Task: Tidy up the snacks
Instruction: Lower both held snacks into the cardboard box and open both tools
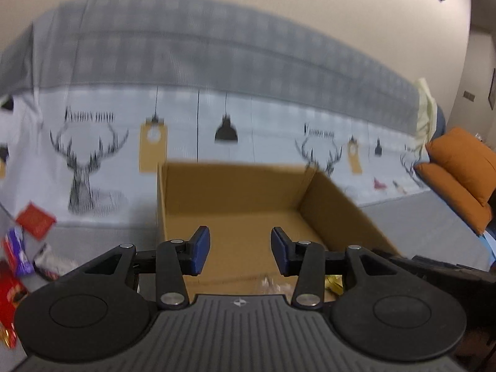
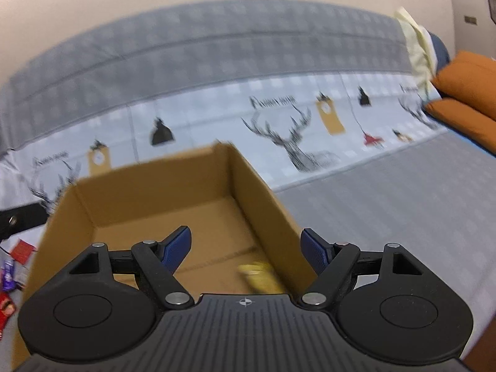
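Note:
An open cardboard box [image 1: 229, 186] [image 2: 148, 192] stands on a grey sofa seat. My left gripper [image 1: 240, 243] hangs over its near part, open, with nothing between its blue pads. Below it on the box floor lie a clear wrapper [image 1: 272, 282] and a gold wrapper [image 1: 333, 285]. My right gripper [image 2: 246, 243] is open wide above the box's right wall. A blurred yellow snack [image 2: 259, 276] lies under it inside the box, free of the pads. Loose snacks lie left of the box: a red packet [image 1: 35, 218] [image 2: 21, 249] and a purple packet [image 1: 15, 251] [image 2: 7, 274].
The sofa back carries a deer-print cover [image 1: 83, 170] [image 2: 294, 142]. Orange cushions [image 1: 458, 167] [image 2: 465, 93] sit at the right end. The grey seat [image 2: 403, 201] stretches to the right of the box. Another red pack [image 1: 9, 297] lies at the far left.

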{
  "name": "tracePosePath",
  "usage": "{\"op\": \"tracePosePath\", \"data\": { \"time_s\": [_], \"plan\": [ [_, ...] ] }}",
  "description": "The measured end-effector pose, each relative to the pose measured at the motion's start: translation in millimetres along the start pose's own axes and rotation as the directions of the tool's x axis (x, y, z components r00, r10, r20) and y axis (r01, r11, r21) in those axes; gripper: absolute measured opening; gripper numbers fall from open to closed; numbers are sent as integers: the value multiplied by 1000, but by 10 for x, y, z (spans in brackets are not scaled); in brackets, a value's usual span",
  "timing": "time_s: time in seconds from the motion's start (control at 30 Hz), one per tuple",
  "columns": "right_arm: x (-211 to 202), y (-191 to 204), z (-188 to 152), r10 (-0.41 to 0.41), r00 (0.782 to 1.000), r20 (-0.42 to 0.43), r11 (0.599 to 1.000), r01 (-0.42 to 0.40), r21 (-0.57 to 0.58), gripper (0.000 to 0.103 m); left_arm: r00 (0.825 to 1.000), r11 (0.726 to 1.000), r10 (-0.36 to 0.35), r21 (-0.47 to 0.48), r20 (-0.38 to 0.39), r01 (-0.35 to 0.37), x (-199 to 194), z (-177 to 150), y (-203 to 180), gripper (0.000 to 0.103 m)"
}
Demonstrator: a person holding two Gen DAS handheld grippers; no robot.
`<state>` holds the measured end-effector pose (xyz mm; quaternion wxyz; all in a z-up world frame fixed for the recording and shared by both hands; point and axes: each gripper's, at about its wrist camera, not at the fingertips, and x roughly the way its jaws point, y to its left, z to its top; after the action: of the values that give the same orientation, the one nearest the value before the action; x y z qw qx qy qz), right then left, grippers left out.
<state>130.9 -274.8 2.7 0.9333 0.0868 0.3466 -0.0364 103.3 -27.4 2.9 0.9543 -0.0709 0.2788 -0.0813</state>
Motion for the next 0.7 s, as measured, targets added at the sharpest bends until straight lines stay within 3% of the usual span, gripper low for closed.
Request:
{"op": "tracePosePath", "data": {
  "time_s": [0.23,0.37,0.43,0.53,0.6,0.7],
  "plan": [
    [68,-201,-28,-134,989,-60,987,138,80,79,993,997,-32,61,-116,39,65,-178,1,49],
    [120,-382,-112,-205,971,-126,966,221,136,76,994,998,-6,64,-112,13,-22,-242,20,49],
    [139,-458,-158,-230,961,-151,955,253,154,69,995,998,0,60,-101,6,-88,-250,51,49],
    [113,-476,-202,-216,968,-129,962,234,141,63,995,998,7,59,-95,-1,-191,-270,93,49],
    [73,-453,-216,-242,964,-112,959,255,123,47,996,998,11,59,-92,-5,-252,-277,117,49],
    [27,-504,-226,-264,958,-112,951,278,135,43,996,998,6,63,-89,0,-333,-280,151,51]
  ]
}}
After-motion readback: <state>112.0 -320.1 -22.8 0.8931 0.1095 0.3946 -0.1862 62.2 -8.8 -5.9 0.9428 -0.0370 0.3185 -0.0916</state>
